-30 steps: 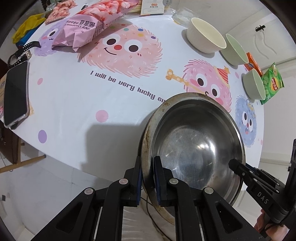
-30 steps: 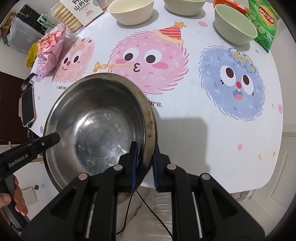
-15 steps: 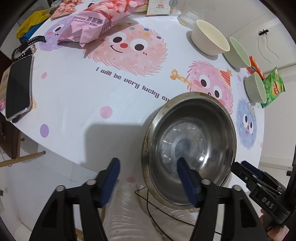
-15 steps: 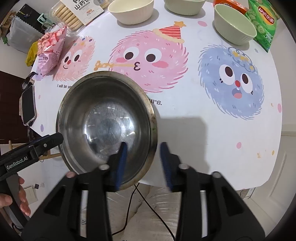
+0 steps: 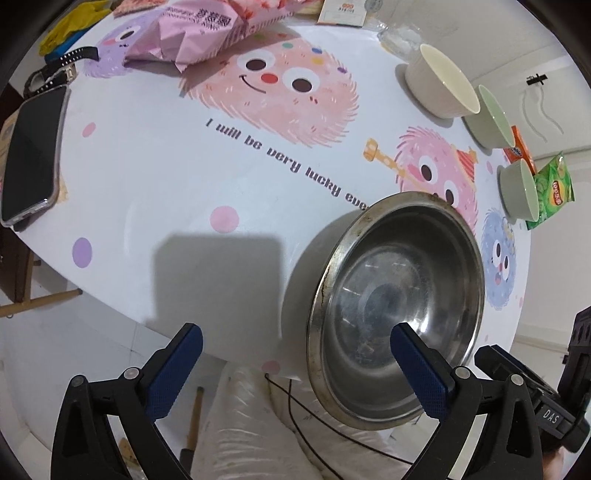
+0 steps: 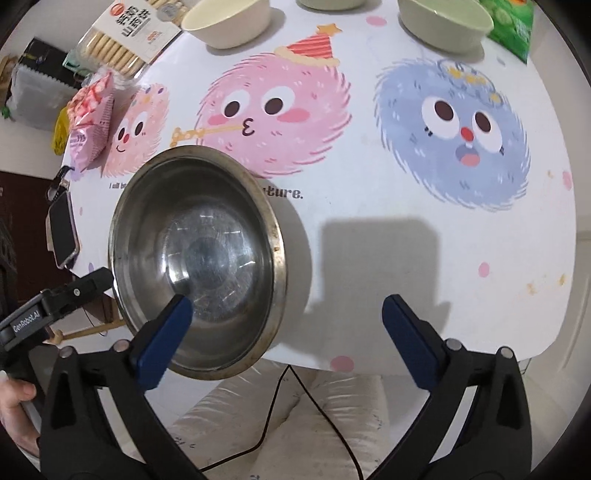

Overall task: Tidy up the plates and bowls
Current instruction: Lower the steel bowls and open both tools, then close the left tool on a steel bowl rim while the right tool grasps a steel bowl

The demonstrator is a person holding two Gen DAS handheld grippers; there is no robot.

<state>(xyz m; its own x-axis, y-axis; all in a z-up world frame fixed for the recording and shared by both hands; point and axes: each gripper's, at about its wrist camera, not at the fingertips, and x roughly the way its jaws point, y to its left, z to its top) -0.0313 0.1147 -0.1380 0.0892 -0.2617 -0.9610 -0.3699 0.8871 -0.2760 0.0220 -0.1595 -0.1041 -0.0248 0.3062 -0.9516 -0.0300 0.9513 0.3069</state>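
Observation:
A worn steel bowl (image 5: 399, 306) (image 6: 199, 254) rests on the cartoon tablecloth (image 5: 258, 192) at the table's near edge. My left gripper (image 5: 295, 332) hangs above its left rim, jaws opening wide; the rim lies between the blue pads (image 5: 417, 369), untouched. My right gripper (image 6: 288, 302) hangs over the bowl's right rim, jaws also opening, with no pad pressing on it. A cream bowl (image 5: 439, 88) (image 6: 229, 18) and two green bowls (image 5: 491, 118) (image 5: 517, 188) stand in a row along the far side.
A phone (image 5: 33, 155) and a watch lie at the left edge, near a pink snack bag (image 5: 199, 37). A green crisp bag (image 5: 550, 188) and a biscuit box (image 6: 125, 40) sit by the bowls. A black cable (image 6: 295, 406) runs over white padding below the table edge.
Both grippers were shut on the steel bowl's rim, one on each side. They have let go and spread their jaws wide. The bowl has sunk away from the cameras.

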